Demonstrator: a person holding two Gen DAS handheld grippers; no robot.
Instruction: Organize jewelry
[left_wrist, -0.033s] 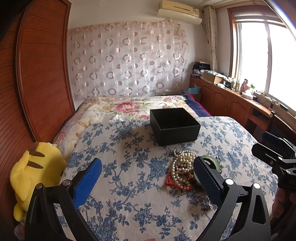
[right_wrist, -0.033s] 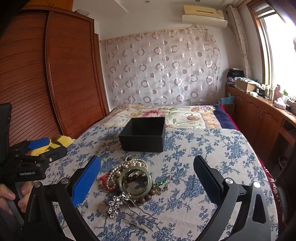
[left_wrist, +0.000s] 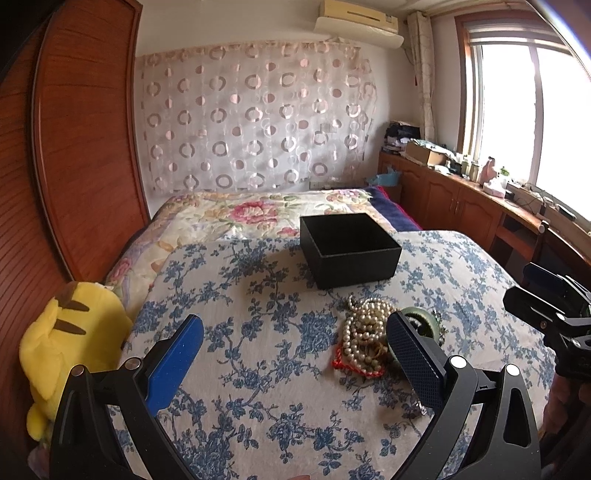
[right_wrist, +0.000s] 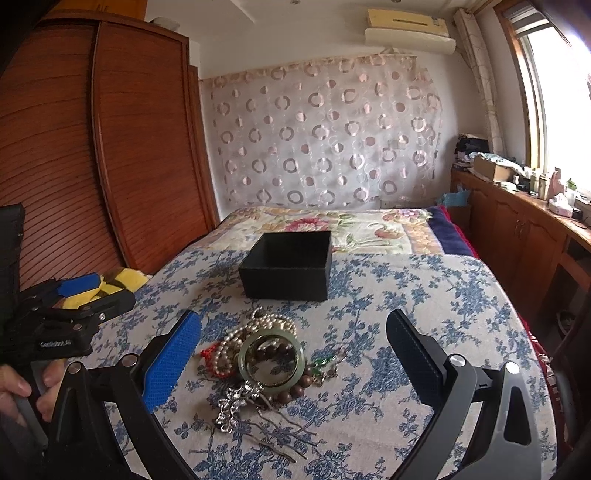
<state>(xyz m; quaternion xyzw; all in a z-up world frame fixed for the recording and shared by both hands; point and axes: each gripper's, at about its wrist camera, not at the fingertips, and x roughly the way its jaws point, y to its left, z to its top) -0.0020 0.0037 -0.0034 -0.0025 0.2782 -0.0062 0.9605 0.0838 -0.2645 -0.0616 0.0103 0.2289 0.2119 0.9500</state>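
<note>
1. Right gripper (right_wrist: 293, 363): jaws spread wide, nothing held or touched; it is held above the bedspread with the jewelry pile framed between the pads.
2. Left gripper (left_wrist: 295, 363): jaws equally spread, nothing held; it is offset to the left of the pile, and its right pad hides part of the jade bangle (left_wrist: 424, 321) in its own view.
3. Jewelry location: everything sits in one tangled heap on the blue floral bedspread (right_wrist: 424, 295), just in front of the open black box (right_wrist: 288, 266). The box looks empty; its floor is not fully visible.
4. Heap contents: jade bangle (right_wrist: 271, 360) on top, pearl strand (right_wrist: 236, 341), dark wooden beads (right_wrist: 291, 393), red cord (right_wrist: 210, 354), silver hairpin (right_wrist: 236, 402) nearest the camera.
5. Risk, judged: strands are interlocked, so one item lifted would likely drag neighbours along and drop them short of the box.
6. Risk, judged: the smooth bangle could slip from the pads; the soft bedspread could get pinched on a low grasp.
</note>
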